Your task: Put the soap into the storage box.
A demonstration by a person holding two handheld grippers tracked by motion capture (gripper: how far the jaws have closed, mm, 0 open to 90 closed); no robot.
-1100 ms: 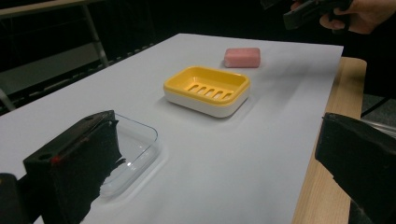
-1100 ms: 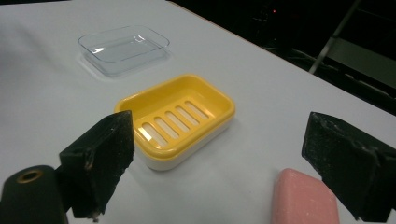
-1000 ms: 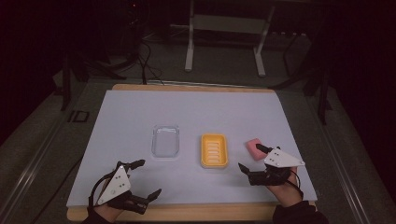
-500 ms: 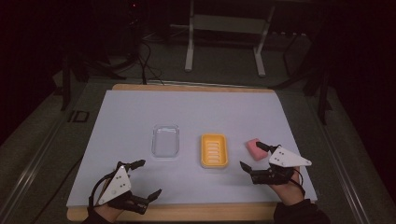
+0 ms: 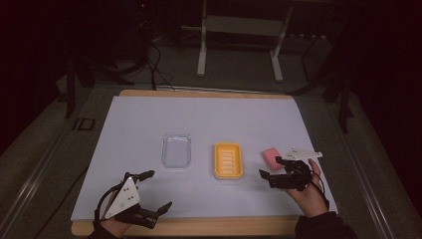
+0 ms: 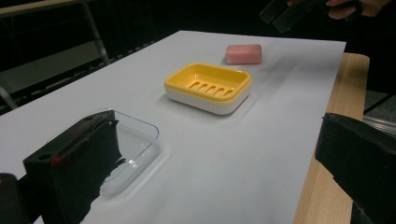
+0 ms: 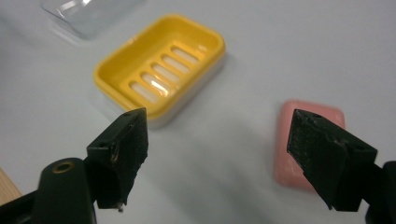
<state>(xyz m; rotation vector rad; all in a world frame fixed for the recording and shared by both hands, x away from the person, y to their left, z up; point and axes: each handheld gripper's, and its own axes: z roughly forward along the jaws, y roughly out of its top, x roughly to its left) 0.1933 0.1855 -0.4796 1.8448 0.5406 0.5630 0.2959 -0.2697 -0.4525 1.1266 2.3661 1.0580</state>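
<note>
Left gripper: lower left of the high view, resting at the near table edge. Your jaws stand wide apart here and hold nothing.

Clear lid: left of centre, flat on the white sheet; in the left gripper view it lies just behind the left jaw, untouched.

Yellow soap dish: centre of the high view, slotted floor up and empty, its long axis running away from you.

Pink soap bar: right of the dish, apart from it, flat on the sheet. In the right gripper view it sits at lower right, partly behind the right-hand jaw, with its long axis running top to bottom in that frame.

Right gripper: lower right of the high view, the nearer of your two tools to the bar, just below and right of it. Its jaws have just been closing yet are still apart, with bare sheet between them; the pads touch nothing.

Deciding relation: the bar lies off to the right of your jaw gap, not inside it. Judged from this, you would need to shift the gap over the bar before pinching.
</note>
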